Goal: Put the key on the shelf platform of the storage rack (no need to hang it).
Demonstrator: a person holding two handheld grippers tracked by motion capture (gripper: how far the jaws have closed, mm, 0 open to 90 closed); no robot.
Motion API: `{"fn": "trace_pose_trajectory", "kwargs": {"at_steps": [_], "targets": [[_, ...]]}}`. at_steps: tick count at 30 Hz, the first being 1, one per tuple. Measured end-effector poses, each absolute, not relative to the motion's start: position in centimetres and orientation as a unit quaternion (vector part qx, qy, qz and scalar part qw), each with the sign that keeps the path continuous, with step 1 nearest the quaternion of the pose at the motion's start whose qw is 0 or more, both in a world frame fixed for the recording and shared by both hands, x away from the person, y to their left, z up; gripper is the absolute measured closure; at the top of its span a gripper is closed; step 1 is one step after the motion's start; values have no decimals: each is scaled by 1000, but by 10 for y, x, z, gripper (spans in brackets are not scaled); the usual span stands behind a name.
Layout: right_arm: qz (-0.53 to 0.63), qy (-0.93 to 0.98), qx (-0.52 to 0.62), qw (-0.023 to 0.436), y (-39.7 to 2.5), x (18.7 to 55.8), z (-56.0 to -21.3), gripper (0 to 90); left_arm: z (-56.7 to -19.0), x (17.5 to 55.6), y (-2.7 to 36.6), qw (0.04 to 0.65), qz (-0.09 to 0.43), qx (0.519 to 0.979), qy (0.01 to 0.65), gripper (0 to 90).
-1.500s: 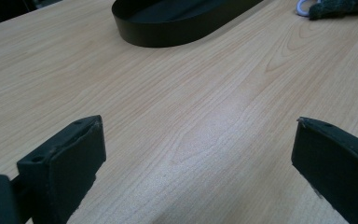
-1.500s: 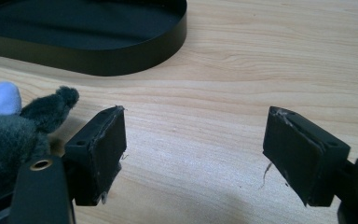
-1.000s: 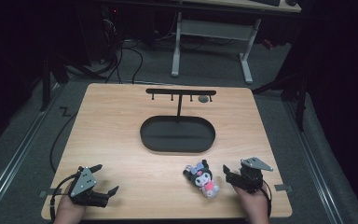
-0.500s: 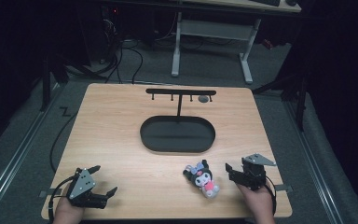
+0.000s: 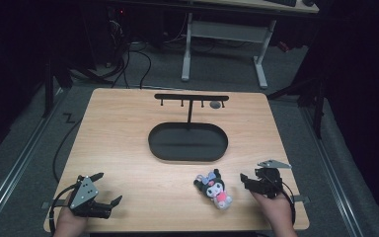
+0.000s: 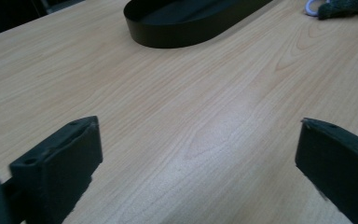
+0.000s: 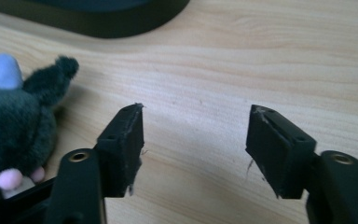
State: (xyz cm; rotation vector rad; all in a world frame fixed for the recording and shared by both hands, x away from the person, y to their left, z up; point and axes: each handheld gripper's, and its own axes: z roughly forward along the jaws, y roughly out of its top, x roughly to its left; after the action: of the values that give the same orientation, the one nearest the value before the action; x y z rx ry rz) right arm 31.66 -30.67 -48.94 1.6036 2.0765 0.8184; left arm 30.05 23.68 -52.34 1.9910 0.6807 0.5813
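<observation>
A wooden tabletop [image 5: 118,138] is carrying a black oval tray [image 5: 187,142] at its middle, with a black T-shaped rack [image 5: 191,98] standing just behind the tray toward the far edge. A small plush toy [image 5: 214,188] with dark ears and a pink lower part is lying near the front edge, right of centre. The left tool [image 5: 109,190] is resting at the front left corner in the person's left hand [image 5: 69,222], its jaws standing wide apart over bare wood with nothing between them. The right tool [image 5: 245,179] is sitting near the front right corner in the right hand [image 5: 274,212], just beside the plush toy but not touching it; its jaws are also standing apart and gripping nothing, with the toy lying off to one side of them in the right gripper view.
</observation>
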Motion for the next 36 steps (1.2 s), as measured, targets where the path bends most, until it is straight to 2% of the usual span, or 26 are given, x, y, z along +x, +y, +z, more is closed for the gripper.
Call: {"fn": "trace_pose_trajectory", "kwargs": {"at_steps": [13,18,24,36], "targets": [[247,754,586,167,-313,320,-487,391,-524,319,221,469,226,809,271,6],[235,756,590,161,-318,318,-484,388,-524,324,214,460,230,817,260,47],[220,768,582,152,-321,322,-482,382,-524,327,205,443,238,825,257,50],[159,812,549,117,-297,341,-475,364,-525,328,205,443,234,825,262,50]]}}
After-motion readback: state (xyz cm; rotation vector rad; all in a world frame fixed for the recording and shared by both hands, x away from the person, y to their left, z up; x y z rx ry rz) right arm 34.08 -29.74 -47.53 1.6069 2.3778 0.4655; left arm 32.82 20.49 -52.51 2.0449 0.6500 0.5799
